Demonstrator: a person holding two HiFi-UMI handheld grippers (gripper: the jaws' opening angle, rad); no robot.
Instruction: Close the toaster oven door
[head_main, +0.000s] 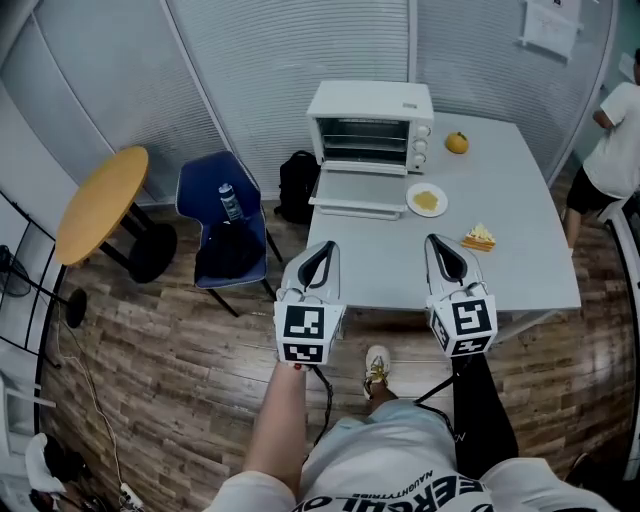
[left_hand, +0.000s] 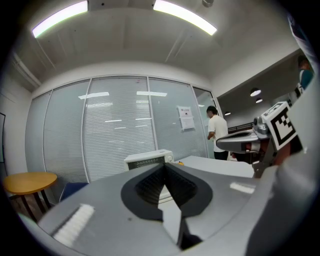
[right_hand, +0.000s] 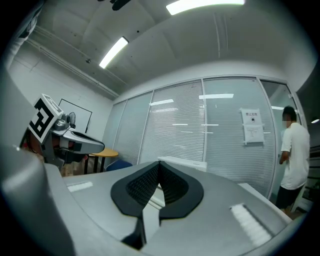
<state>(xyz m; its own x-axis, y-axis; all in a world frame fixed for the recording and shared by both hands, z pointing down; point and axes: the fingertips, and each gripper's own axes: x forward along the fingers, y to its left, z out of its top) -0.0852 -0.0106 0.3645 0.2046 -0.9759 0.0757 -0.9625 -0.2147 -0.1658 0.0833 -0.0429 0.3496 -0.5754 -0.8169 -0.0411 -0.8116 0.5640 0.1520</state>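
Toaster oven: at the far left corner of the table, front facing the near edge.
Door: open, lying flat in front of the oven.
Left gripper: above the near edge, well short of the door; fingertips pressed together, holding nothing.
Right gripper: alongside, above the same edge; fingertips also together, empty.
Plate: just right of the door.

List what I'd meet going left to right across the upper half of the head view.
Round yellow-topped table → blue chair → black backpack → white toaster oven, door hanging open → small orange fruit → person in a white shirt. The plate and the cake slice are left out because they overlap.
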